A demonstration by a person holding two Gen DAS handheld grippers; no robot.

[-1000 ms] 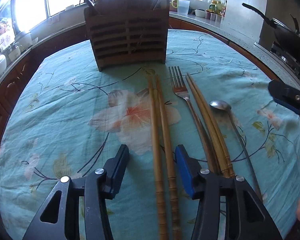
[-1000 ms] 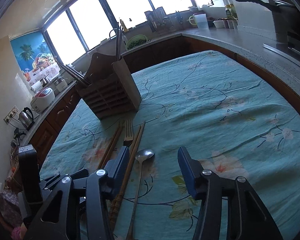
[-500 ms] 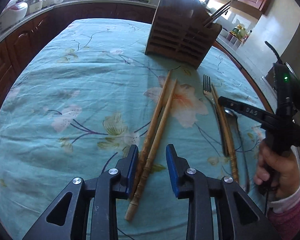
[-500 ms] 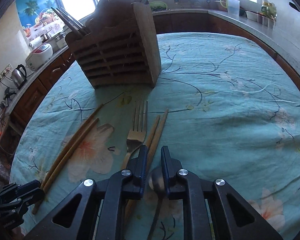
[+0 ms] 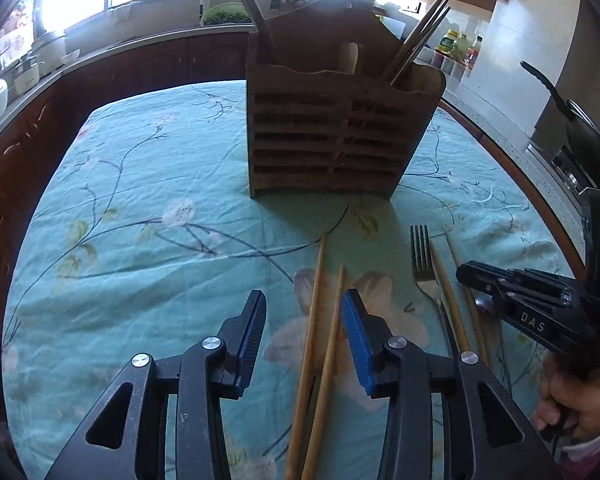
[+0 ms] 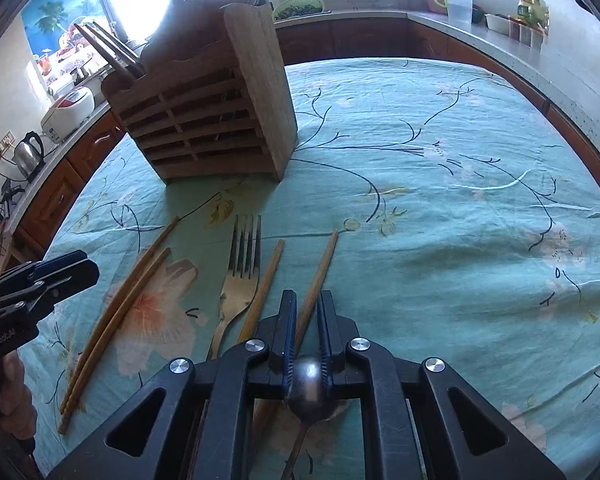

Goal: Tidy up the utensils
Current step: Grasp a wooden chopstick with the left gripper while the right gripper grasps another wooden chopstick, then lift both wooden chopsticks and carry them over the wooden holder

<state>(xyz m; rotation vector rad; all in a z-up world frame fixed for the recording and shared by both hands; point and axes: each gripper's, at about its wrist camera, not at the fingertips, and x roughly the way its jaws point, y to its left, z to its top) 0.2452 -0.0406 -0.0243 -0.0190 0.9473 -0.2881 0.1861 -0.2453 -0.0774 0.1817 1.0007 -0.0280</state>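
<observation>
Kitchen bench point(image 5: 148, 184) under a teal floral cloth, with a wooden utensil holder point(image 5: 332, 136) well ahead of both tools. Left hand-held gripper point(image 5: 304, 320): jaws apart, just been opening, straddling a pair of chopsticks point(image 5: 320, 344) without pressing them. Right hand-held gripper point(image 6: 307, 312): clamped on the spoon point(image 6: 308, 384) bowl; fork point(image 6: 240, 276) lies just to its left.

Home kitchen: countertop point(image 6: 480, 36) and wood cabinets point(image 6: 360, 42) wrap around the clothed table point(image 6: 440, 200); kettle point(image 6: 28, 154), rice cooker point(image 6: 70, 110) to its left.
</observation>
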